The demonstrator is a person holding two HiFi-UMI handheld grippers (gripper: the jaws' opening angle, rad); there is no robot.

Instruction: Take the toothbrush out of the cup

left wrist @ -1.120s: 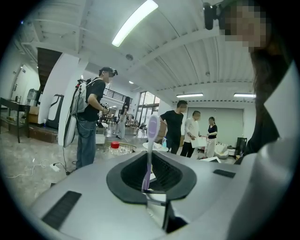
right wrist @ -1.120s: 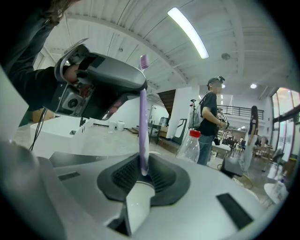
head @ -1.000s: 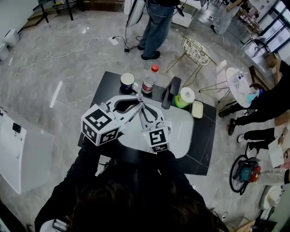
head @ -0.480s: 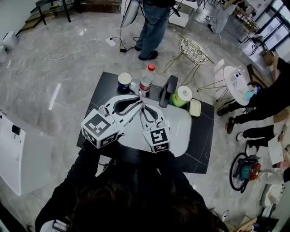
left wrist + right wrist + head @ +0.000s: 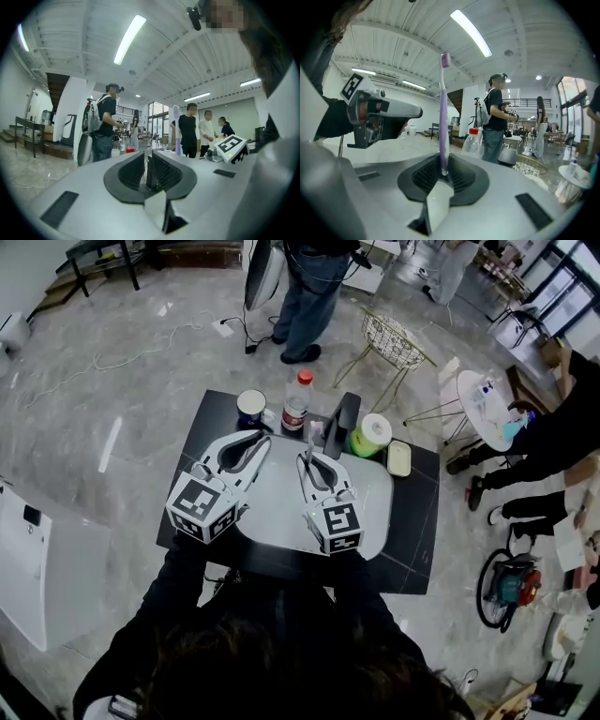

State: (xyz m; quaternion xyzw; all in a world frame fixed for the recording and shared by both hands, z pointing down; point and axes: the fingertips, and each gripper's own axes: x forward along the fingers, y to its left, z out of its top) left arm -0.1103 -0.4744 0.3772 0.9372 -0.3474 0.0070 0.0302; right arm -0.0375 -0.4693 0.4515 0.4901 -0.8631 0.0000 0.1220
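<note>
My right gripper (image 5: 307, 457) is shut on a light purple toothbrush (image 5: 311, 434). In the right gripper view the toothbrush (image 5: 443, 108) stands upright between the pads of the right gripper (image 5: 443, 165), bristles on top. The blue and white cup (image 5: 250, 409) stands on the black table at the back left, apart from both grippers. My left gripper (image 5: 255, 439) hangs over the white basin (image 5: 370, 512) near the cup. In its own view the left gripper (image 5: 146, 164) has its pads close together with nothing between them.
A clear bottle with a red cap (image 5: 295, 405), a black tap (image 5: 339, 425), a green roll (image 5: 372, 435) and a small dish (image 5: 400, 458) line the back of the table (image 5: 417, 521). A wire basket stand (image 5: 398, 341) and several people stand beyond.
The grippers met tip to tip over the basin; now they are apart. The left one has swung left toward the cup, and the right one has moved right with the toothbrush.
</note>
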